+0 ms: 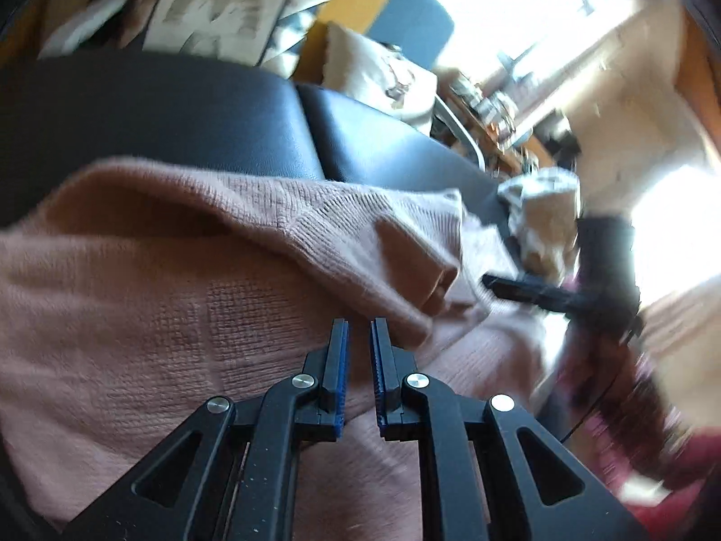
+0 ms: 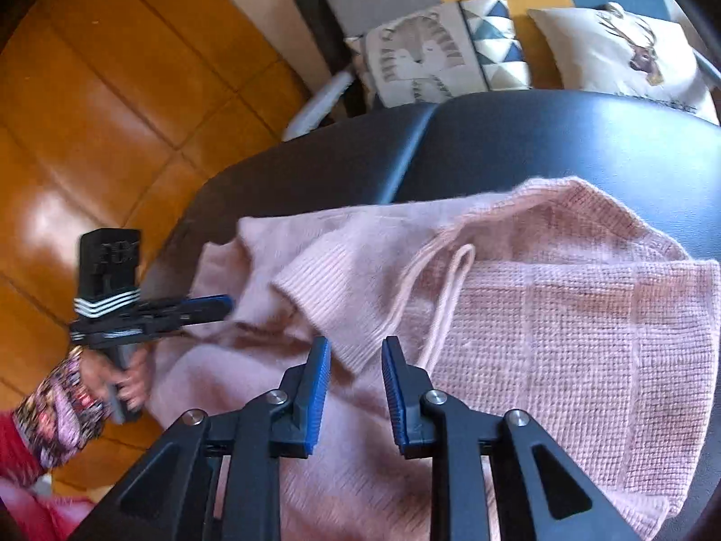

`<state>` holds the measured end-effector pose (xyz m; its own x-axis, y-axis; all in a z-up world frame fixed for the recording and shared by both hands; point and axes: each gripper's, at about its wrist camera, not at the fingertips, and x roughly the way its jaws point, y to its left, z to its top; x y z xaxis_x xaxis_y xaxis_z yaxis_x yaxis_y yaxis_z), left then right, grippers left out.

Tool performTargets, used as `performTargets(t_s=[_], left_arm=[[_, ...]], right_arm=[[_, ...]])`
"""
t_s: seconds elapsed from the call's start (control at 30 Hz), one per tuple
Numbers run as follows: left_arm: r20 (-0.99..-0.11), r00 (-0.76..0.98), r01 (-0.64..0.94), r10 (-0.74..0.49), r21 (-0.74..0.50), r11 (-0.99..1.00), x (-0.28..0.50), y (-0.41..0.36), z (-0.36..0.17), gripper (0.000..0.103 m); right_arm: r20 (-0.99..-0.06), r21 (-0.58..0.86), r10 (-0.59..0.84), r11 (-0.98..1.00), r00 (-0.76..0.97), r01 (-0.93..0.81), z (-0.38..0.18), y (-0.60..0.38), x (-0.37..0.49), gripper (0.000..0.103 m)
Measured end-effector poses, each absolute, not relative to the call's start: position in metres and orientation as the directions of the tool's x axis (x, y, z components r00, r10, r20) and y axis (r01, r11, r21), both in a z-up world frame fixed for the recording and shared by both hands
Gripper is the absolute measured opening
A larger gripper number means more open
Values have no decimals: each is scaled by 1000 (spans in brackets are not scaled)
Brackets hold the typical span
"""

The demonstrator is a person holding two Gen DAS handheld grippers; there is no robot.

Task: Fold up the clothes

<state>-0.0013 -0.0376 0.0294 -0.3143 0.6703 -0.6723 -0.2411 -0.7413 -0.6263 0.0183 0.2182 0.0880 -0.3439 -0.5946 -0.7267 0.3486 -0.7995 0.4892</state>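
Found the left gripper (image 1: 359,338) low over the pink sweater (image 1: 157,293), jaws drawn almost together with only a thin slit between the blue pads. Saw no cloth caught in that slit, only knit lying underneath. Found the right gripper (image 2: 356,356) released, jaws standing apart with nothing between them, hovering just above the sweater. Noted a ribbed cuff (image 2: 324,288) just beyond its fingertips, at the end of a sleeve folded across the body of the garment. Made out a thin pink cord (image 2: 450,279) looping over the knit just right of that cuff.

Saw the sweater spread on the black padded desk (image 2: 540,144), bunched and partly folded, its coarser-knit part towards the right of the right wrist view and the smoother part towards the left. From that same view, spotted the left gripper's tips at the sweater's left edge; could not tell whether touching. Noted the hand (image 2: 121,378) around its handle, with a patterned sleeve (image 2: 58,410) behind the wrist.

Further off, saw bare black padding with a seam running across it. Beyond the desk's far edge, picked out a cushion with an animal print (image 2: 428,54) and a white cushion with a deer head (image 2: 626,54). Saw the orange-brown wooden floor (image 2: 112,90) to the left.
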Motion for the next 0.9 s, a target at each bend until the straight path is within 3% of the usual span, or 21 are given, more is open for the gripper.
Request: performTargets(t_s=[0.13,0.3,0.43,0.53,0.7,0.73,0.77,0.83,0.87,0.9], left_arm=[[-704,-231,-142,672,-659,-739,-12,-23,19,28],[-645,-242,-48,725,-738,-673,-13,-18,15,51],[-602,-272,31,750,-785,-619,-12,-23,13,51],[-627,-291,79,722,-768,-636,-14,-30,12,58],[-647,-305,121,699,-754,-646,-29,-17,9,58],[-653,-306,125,693,-749,-650,-31,-16,8,58],[-650,-308,144,695,-754,-641,-32,-18,7,56],[-661,-295,175,690,-747,-641,-31,-22,8,38],[-672,-277,169,687,-738,-654,-30,-24,10,20],[-679,-265,151,684,-730,-667,-28,-26,13,18]], right_arm=[[-753,513,-581,-813,-310,277,74,210,4,24],[-698,639,-659,-750,-280,174,59,210,1,24],[-684,669,-668,-735,-292,112,54,214,2,24],[-658,709,-691,-702,-300,62,51,221,6,24],[-647,722,-696,-690,-310,42,47,218,5,24],[-651,717,-688,-696,-322,39,48,216,5,22],[-654,711,-679,-702,-334,35,49,215,6,11],[-655,709,-674,-704,-341,31,50,214,8,6],[-646,714,-678,-699,-351,37,53,215,10,5],[-643,712,-677,-700,-358,45,57,217,13,5]])
